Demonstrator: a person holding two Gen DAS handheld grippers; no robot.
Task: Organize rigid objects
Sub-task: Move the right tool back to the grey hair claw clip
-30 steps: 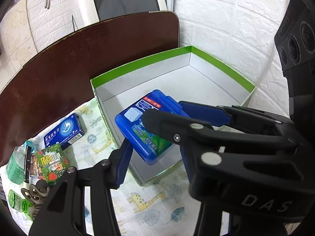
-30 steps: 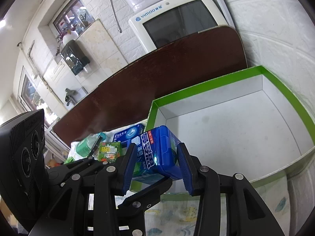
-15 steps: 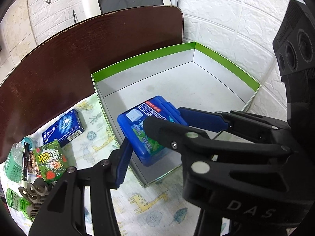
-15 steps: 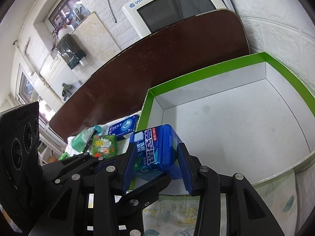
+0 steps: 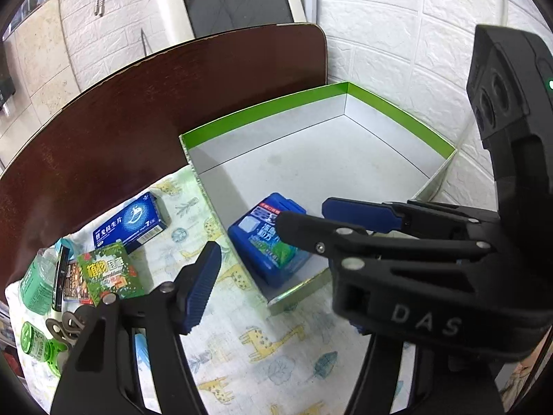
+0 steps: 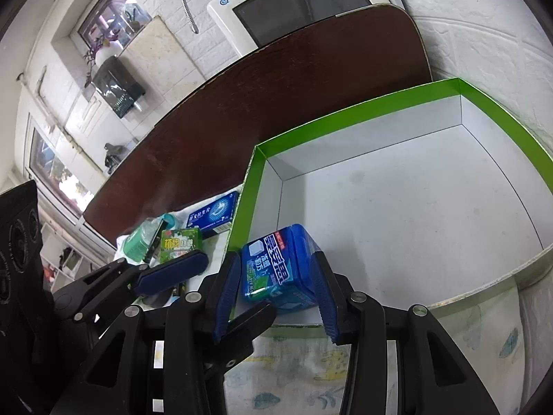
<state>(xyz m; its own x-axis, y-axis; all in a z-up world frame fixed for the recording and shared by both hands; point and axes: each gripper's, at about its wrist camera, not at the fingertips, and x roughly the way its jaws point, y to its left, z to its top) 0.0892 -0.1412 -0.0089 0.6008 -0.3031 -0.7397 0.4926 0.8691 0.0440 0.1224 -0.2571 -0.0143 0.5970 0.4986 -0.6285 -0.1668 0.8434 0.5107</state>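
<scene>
Your right gripper (image 6: 280, 297) fingers clamp blue rectangular plastic case (image 6: 278, 269) inside green-rimmed white cardboard box (image 6: 345, 114). Left gripper (image 5: 273, 252) fingers, just opening, hold nothing. Next: release case, retract.

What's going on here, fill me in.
A person is sorting small packages into a green-rimmed box. The right hand-held gripper holds a blue case at the box's near corner. The left hand-held gripper has just been opening and no longer grips it. More packages wait on the cloth.
</scene>
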